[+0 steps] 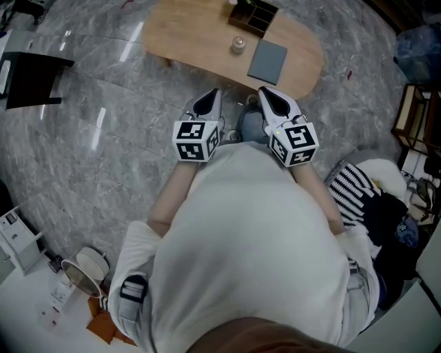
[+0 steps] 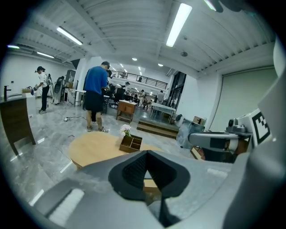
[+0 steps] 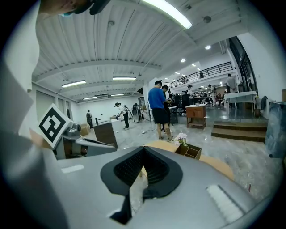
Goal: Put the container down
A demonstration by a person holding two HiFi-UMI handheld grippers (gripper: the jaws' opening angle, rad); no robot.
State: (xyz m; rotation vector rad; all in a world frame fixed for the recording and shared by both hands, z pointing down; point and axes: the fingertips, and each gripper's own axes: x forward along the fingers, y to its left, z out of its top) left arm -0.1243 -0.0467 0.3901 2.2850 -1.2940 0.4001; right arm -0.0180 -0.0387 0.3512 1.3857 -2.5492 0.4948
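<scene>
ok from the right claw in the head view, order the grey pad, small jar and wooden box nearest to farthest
1. grey pad, on the table just ahead of the right claw
2. small jar, further on, to its left
3. wooden box, at the table's far edge

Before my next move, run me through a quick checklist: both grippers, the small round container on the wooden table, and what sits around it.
1. Left gripper empty, jaws together: ok.
2. Right gripper empty, jaws together: ok.
3. Small pale round container set down upright on the oval wooden table: ok.
4. Container apart from the dark wooden compartment box and the grey square pad: ok.
5. Grippers over the table: not ok; both are held close to the body, short of the table's near edge.
6. Whether the container is lidded or filled: cannot tell.
</scene>
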